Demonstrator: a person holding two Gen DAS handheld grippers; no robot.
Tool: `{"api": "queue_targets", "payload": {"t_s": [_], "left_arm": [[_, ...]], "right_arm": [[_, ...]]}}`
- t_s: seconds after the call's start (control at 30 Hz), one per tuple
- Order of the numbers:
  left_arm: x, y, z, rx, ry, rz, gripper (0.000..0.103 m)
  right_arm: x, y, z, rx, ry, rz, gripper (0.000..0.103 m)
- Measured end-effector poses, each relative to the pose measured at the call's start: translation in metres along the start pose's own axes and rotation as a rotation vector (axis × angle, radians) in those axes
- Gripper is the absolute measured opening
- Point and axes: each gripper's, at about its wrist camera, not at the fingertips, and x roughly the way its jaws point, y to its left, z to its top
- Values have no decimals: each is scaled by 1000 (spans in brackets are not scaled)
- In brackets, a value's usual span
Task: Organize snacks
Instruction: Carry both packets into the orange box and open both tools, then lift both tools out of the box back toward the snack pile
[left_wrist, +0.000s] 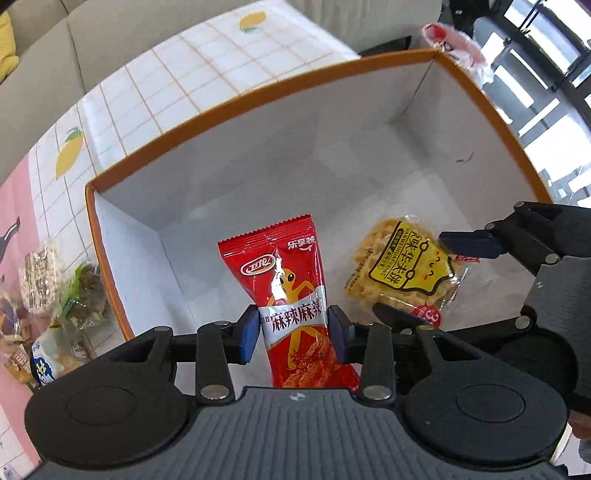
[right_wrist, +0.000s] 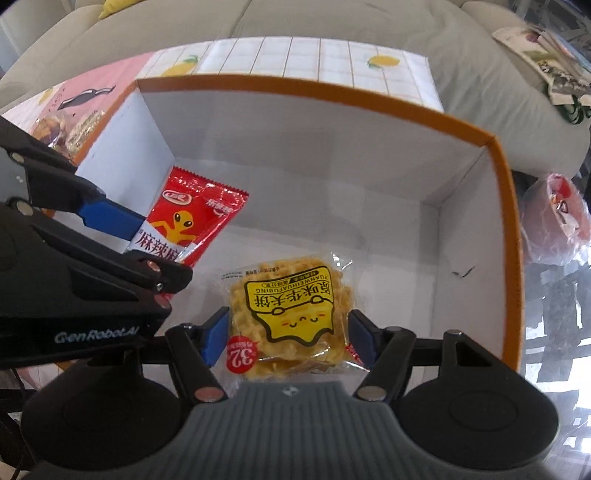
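A white box (left_wrist: 295, 122) with an orange rim fills both views. Over its inside my left gripper (left_wrist: 295, 328) points straight down, shut on a red spicy-snack packet (left_wrist: 291, 280) that its blue pads pinch at mid-length. To the right of it, my right gripper (left_wrist: 428, 280) holds a yellow waffle packet (left_wrist: 399, 269). In the right wrist view that gripper (right_wrist: 289, 334) is shut on the waffle packet (right_wrist: 291, 306), pads on both sides. The left gripper (right_wrist: 147, 247) with the red packet (right_wrist: 195, 218) shows at the left, near the box wall (right_wrist: 295, 129). The box floor below holds no other snack.
Loose snack packets (left_wrist: 62, 295) lie on the table left of the box. A lemon-print checked tablecloth (left_wrist: 207, 66) runs behind it, with a beige sofa (right_wrist: 332, 22) beyond. A red-and-white plastic bag (right_wrist: 557, 218) sits outside the box's right wall.
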Motion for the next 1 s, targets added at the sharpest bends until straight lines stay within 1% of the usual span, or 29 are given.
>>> {"api": "queue_targets", "payload": {"t_s": [0.17, 0.23, 0.33, 0.37, 0.4, 0.43, 0.47, 0.5, 0.53, 0.6, 0.63, 0.83, 0.93, 1.0], "left_arm": [[-1, 1, -1, -3, 11, 4, 46], [-1, 1, -1, -4, 16, 8, 48], [-1, 5, 0, -8, 14, 12, 56], [-2, 6, 1, -7, 12, 13, 60], [-3, 6, 0, -4, 8, 12, 65], [-5, 6, -1, -1, -1, 11, 67], [-6, 6, -1, 1, -11, 10, 73], [-8, 7, -2, 2, -17, 9, 76], [-10, 8, -3, 1, -21, 6, 76], [-16, 10, -5, -5, -31, -1, 76], [-20, 11, -7, -11, -41, -3, 76], [-50, 14, -17, -16, -126, -26, 76], [-70, 16, -24, -18, -181, -32, 76], [-83, 17, -30, -22, -215, -48, 76]], "right_arm": [[5, 0, 1, 15, 25, 5, 67], [6, 0, 1, 18, 34, -1, 67], [8, 0, 4, 26, 46, -3, 69], [13, -1, 8, 30, 51, -4, 70], [13, -1, 8, 33, 56, -6, 77], [12, 0, 7, 32, 55, -11, 80], [10, 1, 6, 25, 50, -17, 81], [8, 4, 5, 18, 49, -22, 81], [5, 6, 4, 14, 47, -27, 81], [0, 6, 5, 20, 43, -33, 87], [-3, 6, 5, 24, 41, -39, 88], [-24, 3, 3, 72, 13, -44, 88], [-41, 4, -4, 110, -27, -44, 88], [-54, 5, -9, 144, -68, -39, 88]]}}
